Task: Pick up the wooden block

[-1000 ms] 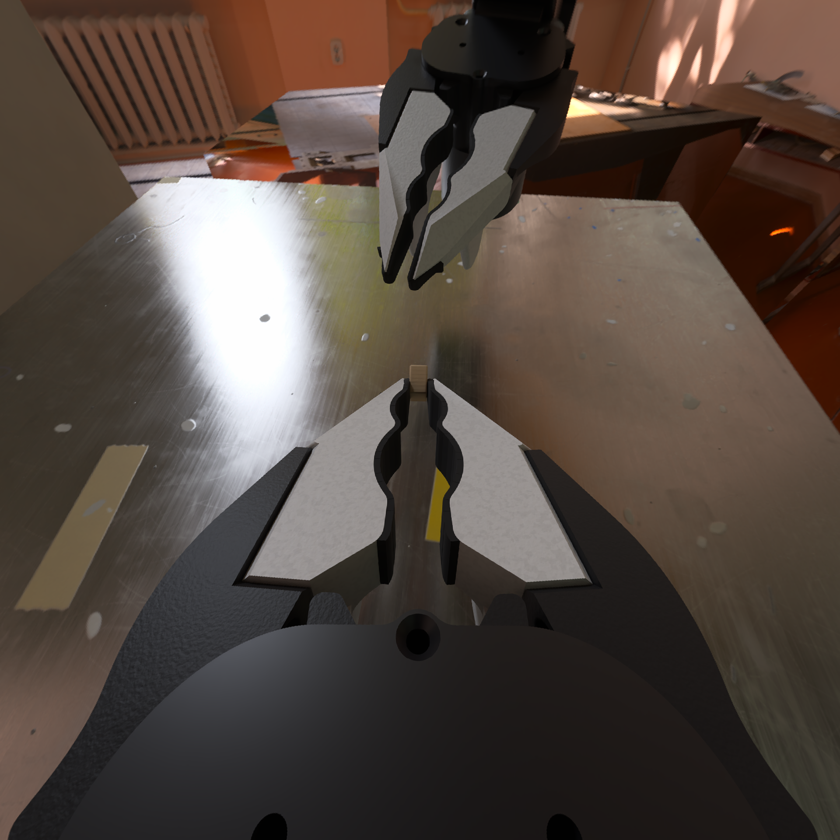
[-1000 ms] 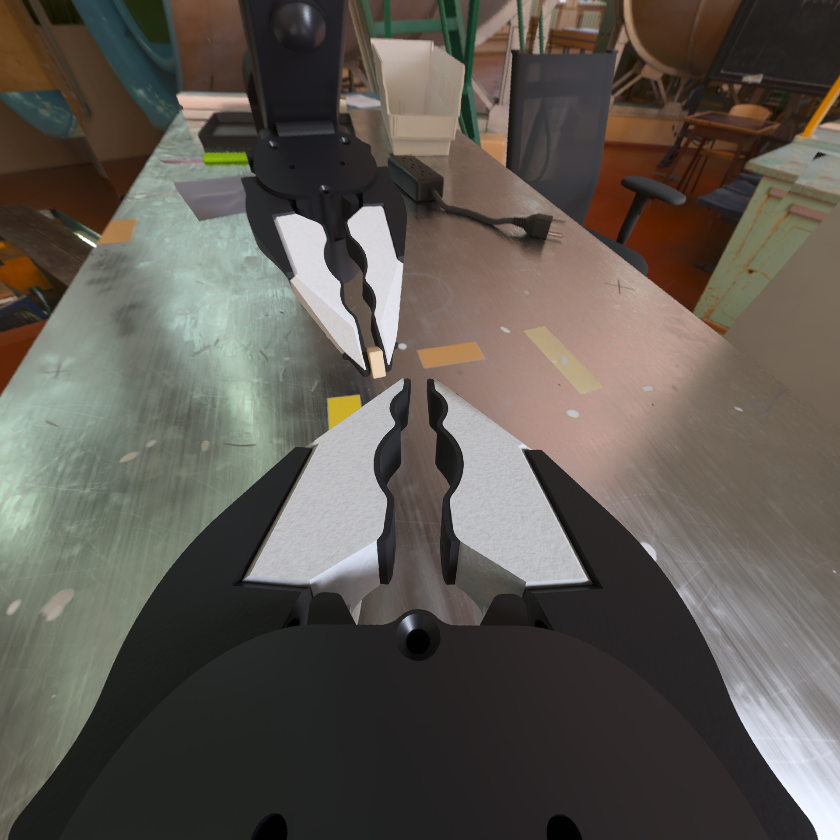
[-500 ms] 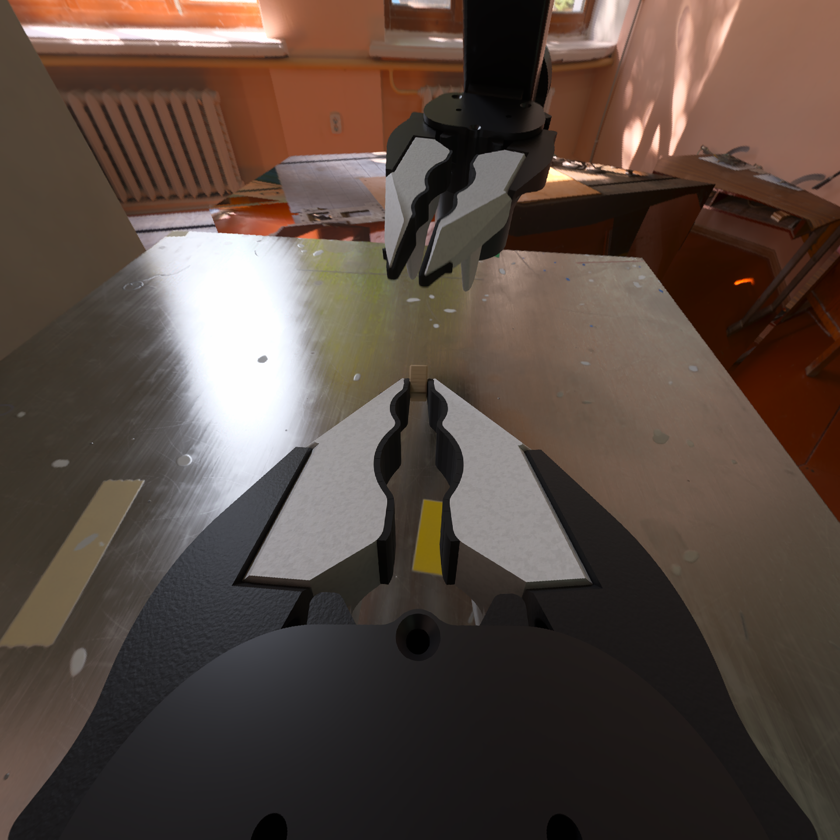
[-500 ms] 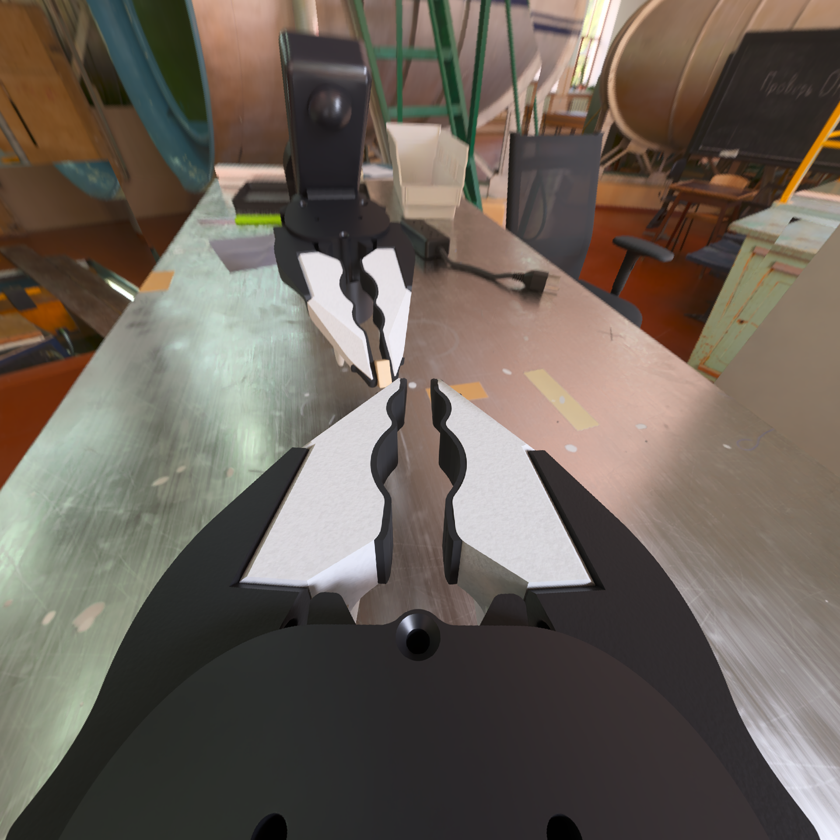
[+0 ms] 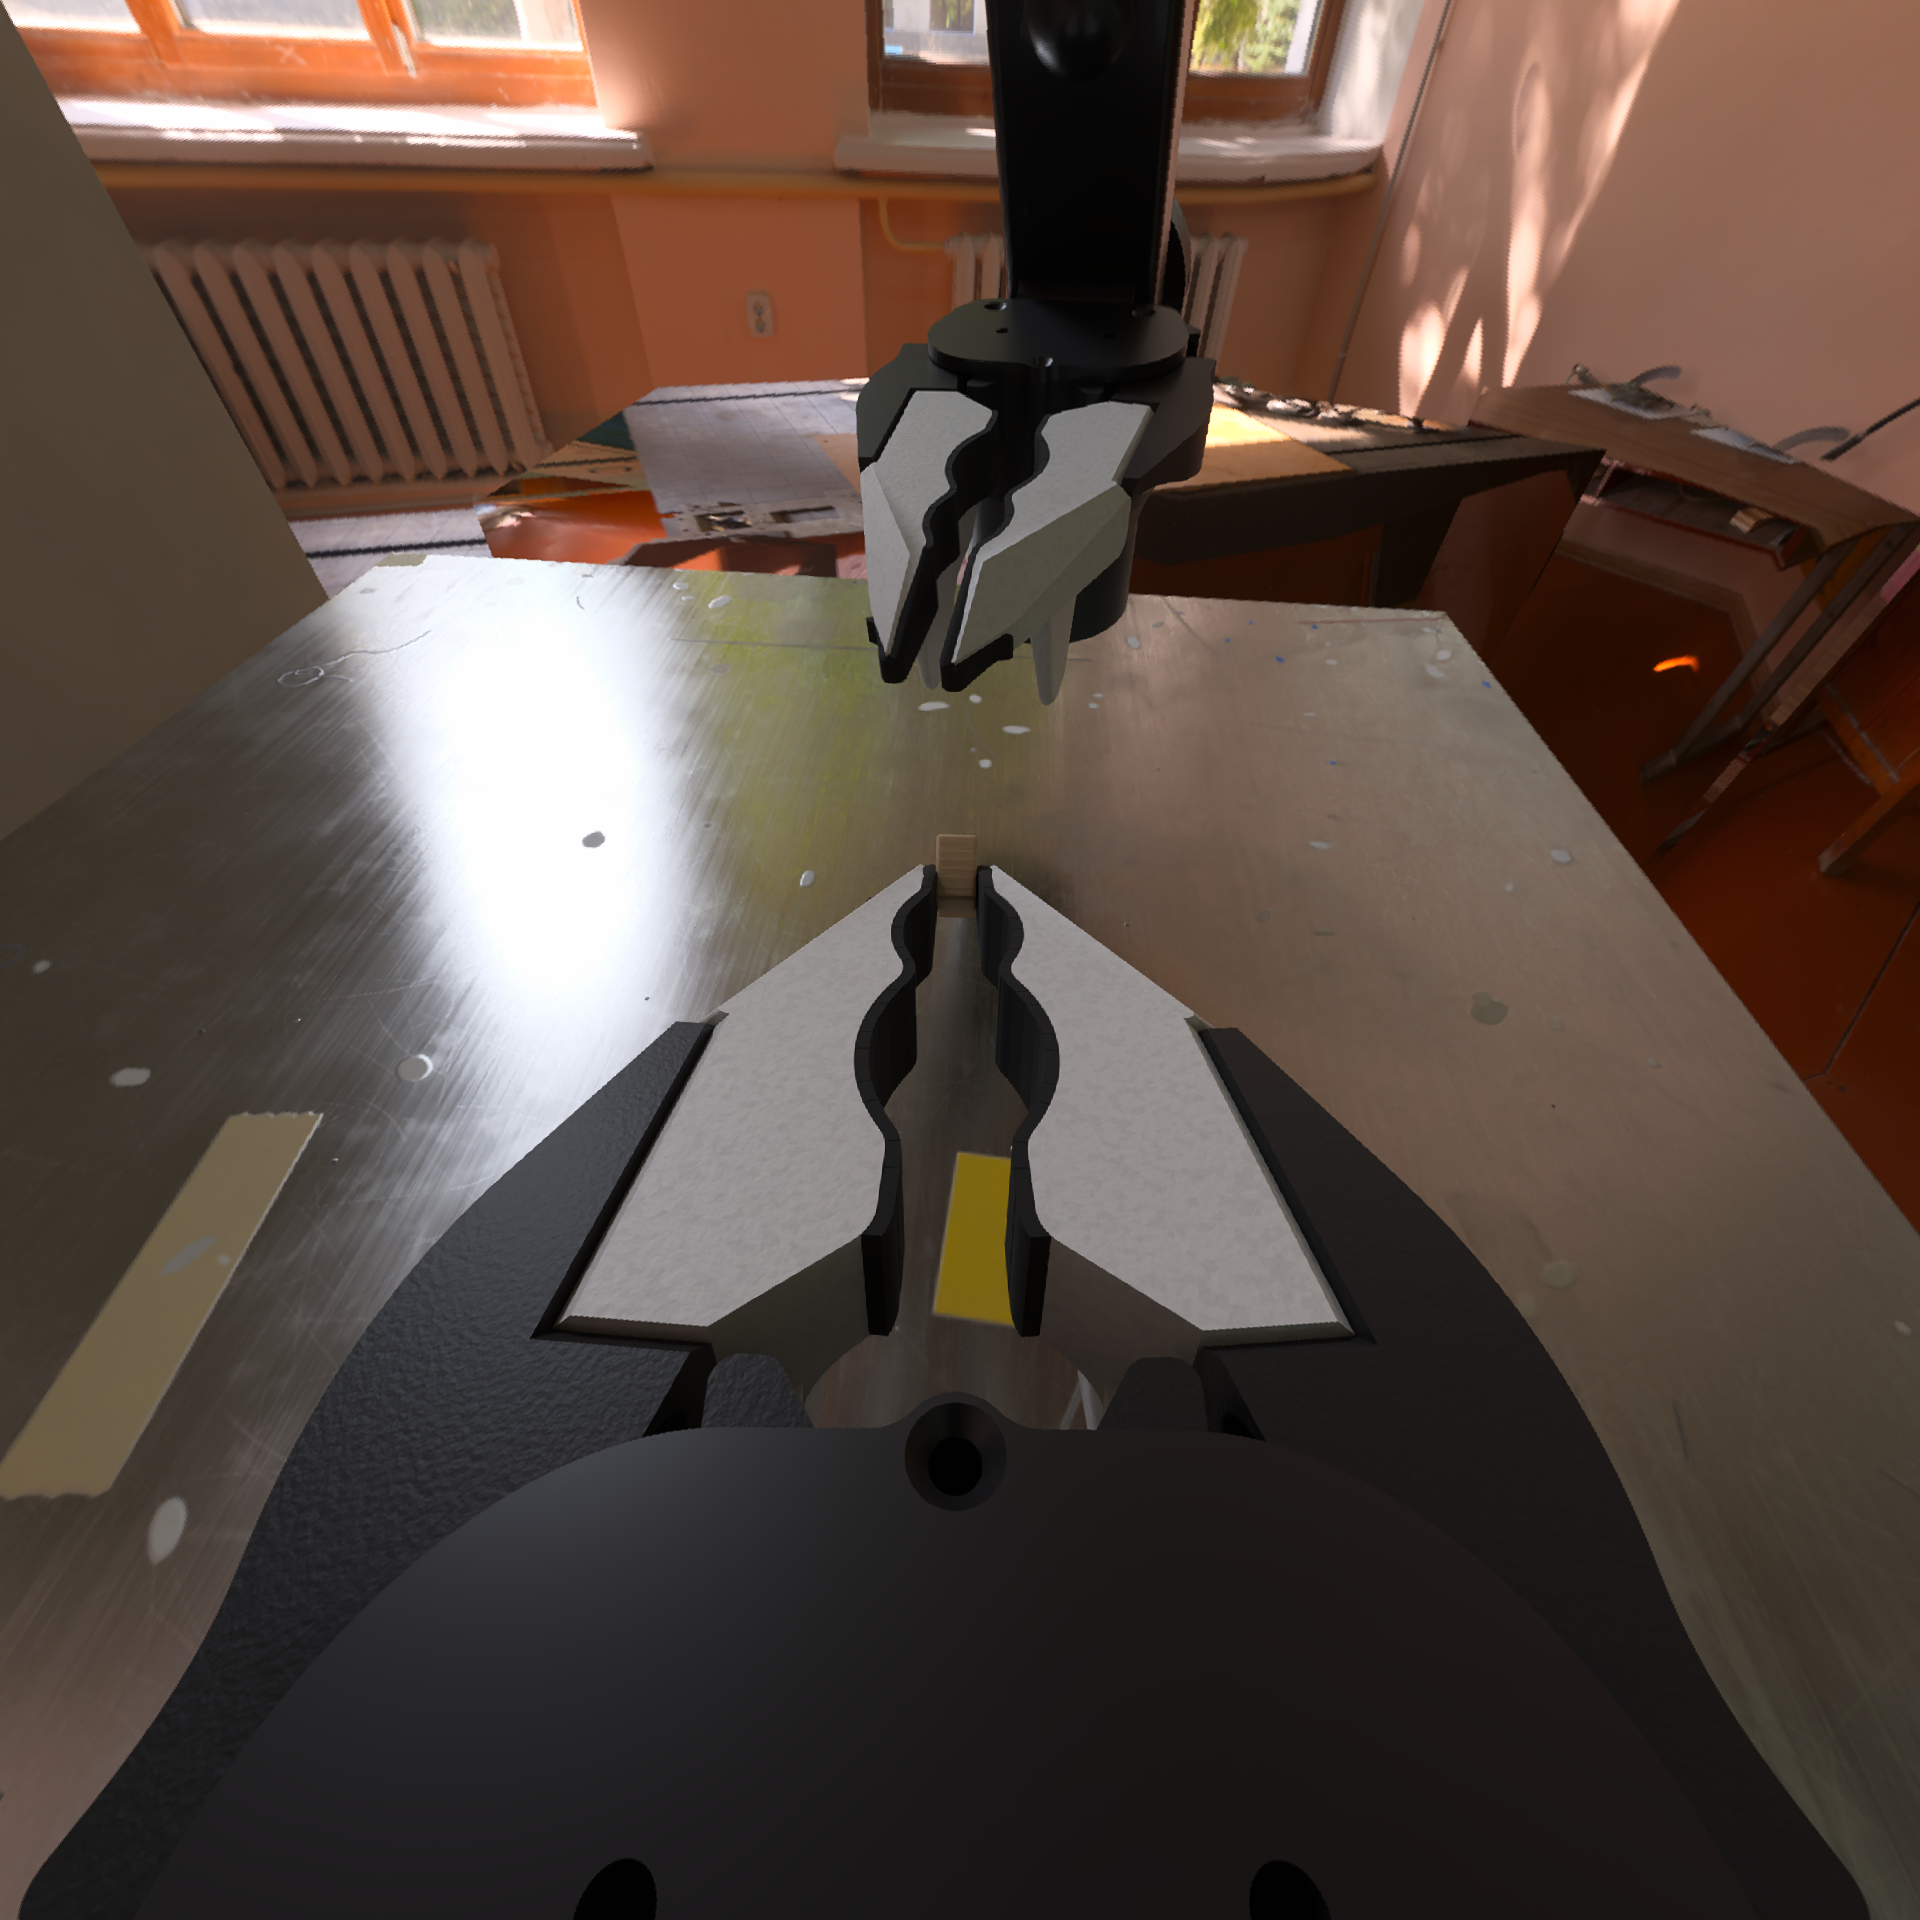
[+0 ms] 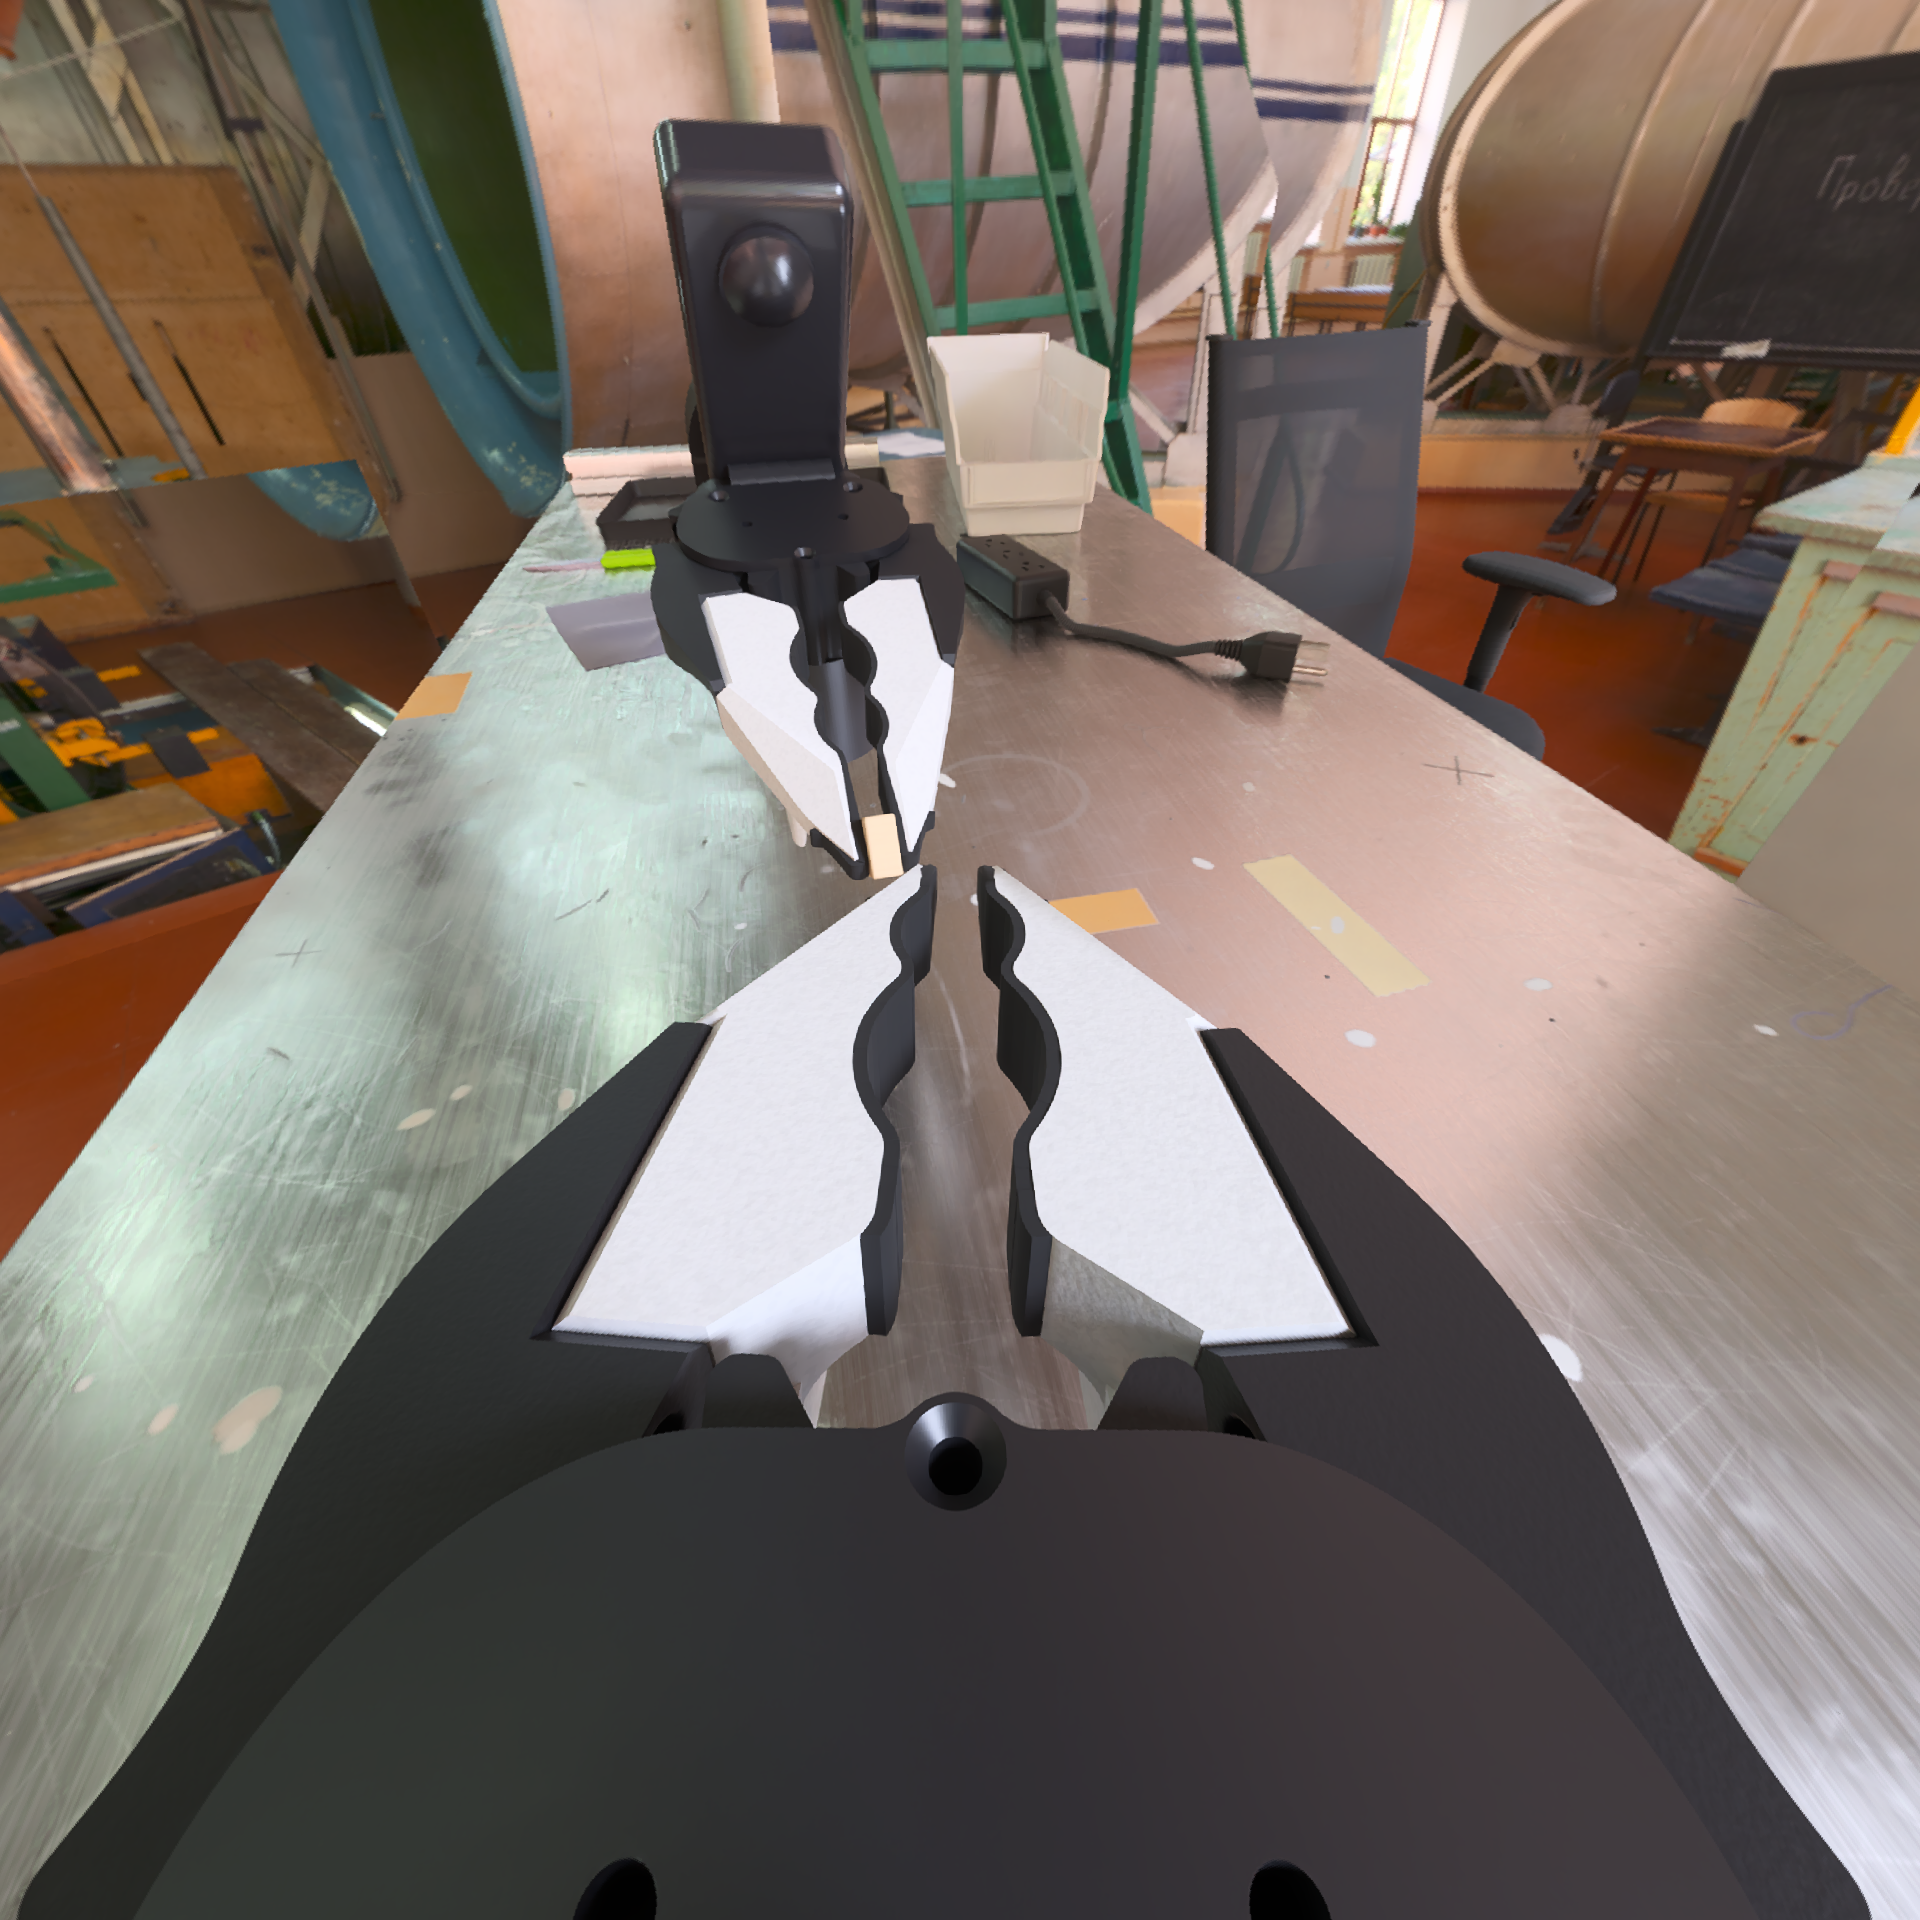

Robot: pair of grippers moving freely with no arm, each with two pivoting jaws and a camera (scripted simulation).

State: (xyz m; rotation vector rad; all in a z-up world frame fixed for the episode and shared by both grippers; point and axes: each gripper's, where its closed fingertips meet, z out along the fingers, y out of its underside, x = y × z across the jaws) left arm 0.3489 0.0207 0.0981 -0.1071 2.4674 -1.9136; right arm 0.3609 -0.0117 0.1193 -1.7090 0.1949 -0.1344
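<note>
Scratched metal worktop (image 5: 1299, 831); my left gripper (image 5: 956, 883) fingers pinch the wooden block (image 5: 955, 860) only at the tips, apparently lifted, could slip; right gripper (image 6: 956, 883) slightly parted, holding nothing.

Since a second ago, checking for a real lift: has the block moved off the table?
Yes. The block, in the left hand-held gripper, has risen and moved away from the orange tape.

Chalk writing on a blackboard (image 6: 1808, 208) — partly cut off, far right, nothing else legible
</note>
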